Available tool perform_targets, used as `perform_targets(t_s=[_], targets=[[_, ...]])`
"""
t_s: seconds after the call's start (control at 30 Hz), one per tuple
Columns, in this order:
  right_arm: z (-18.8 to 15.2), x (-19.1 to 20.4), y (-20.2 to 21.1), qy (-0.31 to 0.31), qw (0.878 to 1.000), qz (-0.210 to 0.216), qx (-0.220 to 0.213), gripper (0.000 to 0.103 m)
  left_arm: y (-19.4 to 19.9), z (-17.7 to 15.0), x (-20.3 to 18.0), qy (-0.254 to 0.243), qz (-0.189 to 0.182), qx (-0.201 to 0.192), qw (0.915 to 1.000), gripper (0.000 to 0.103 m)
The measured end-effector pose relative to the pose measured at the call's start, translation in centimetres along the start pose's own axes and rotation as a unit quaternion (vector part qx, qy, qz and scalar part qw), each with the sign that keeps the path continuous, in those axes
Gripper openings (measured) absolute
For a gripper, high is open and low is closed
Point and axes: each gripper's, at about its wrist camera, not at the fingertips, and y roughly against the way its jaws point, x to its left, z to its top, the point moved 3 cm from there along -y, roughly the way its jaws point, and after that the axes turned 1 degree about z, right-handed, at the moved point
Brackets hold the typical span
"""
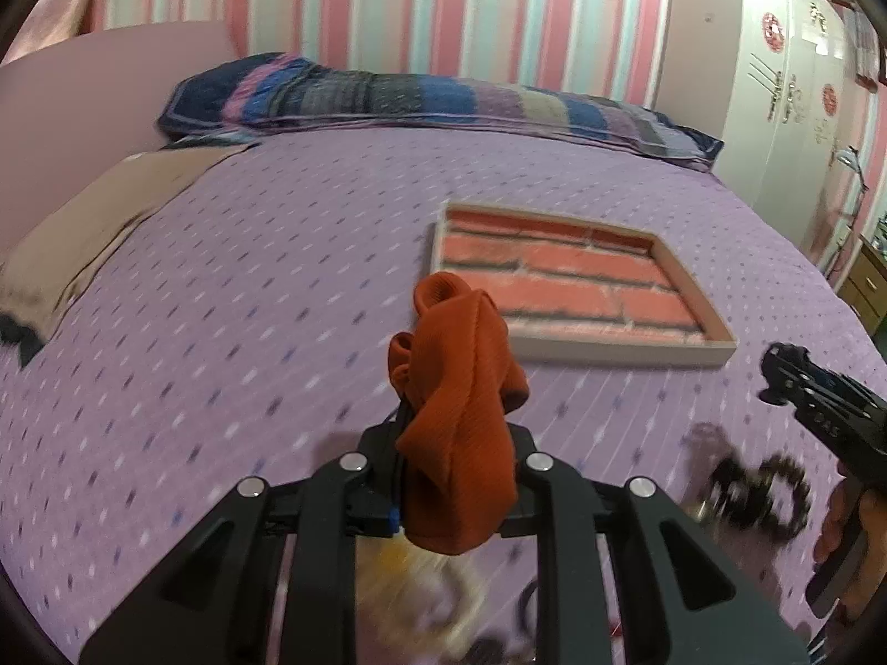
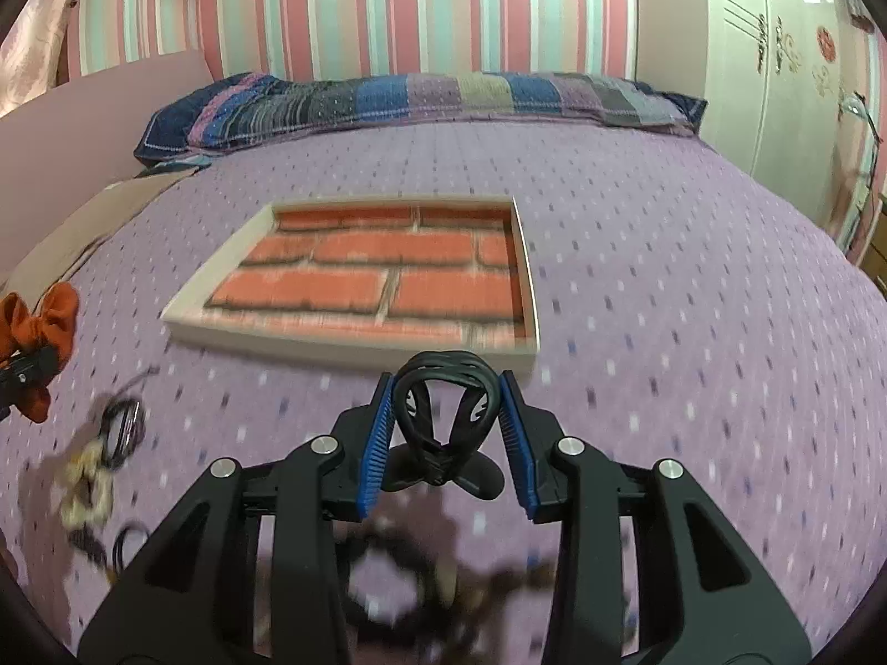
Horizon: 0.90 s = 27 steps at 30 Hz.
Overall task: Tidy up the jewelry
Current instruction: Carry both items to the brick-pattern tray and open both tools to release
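Two tongs over the purple bed [image 2: 665, 277]: left [image 1: 443, 438] gripping an orange bow [image 1: 460, 421], right [image 2: 446, 426] a black clip [image 2: 443, 415].

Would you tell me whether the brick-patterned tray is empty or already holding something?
Empty: the tray shows only bare brick lining in both views.

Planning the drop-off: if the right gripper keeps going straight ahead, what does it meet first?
Most likely the near wall of the brick-patterned tray, directly ahead of the right gripper, which holds a black hair clip. Only purple bedspread lies between; depth is uncertain.
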Motion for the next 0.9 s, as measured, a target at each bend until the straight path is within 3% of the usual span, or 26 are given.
perform_targets(t_s=[0.23,0.47,0.67,0.9], targets=[[7.0,-1.2,-6.8,0.007,1.0,0.013,0.022,0.037,-6.6,6.7,-3.5,-0.013,-0.022,0.027,0.9993,0.022],[11.9,-1.8,-14.8,0.02,0.998,0.011,0.058,0.037,-16.2,11.6,-6.4,-0.015,-0.034,0.081,0.996,0.022],[13.8,-2.0,-20.5,0.015,0.995,0.007,0.095,0.037,-22.8,13.4,-9.0,-0.034,-0.011,0.115,0.9928,0.022],[14.4,-3.3,-25.1,-0.003,0.991,-0.004,0.135,0.037,-28.0,14.9,-9.0,-0.026,0.002,0.141,0.9897,0.022]])
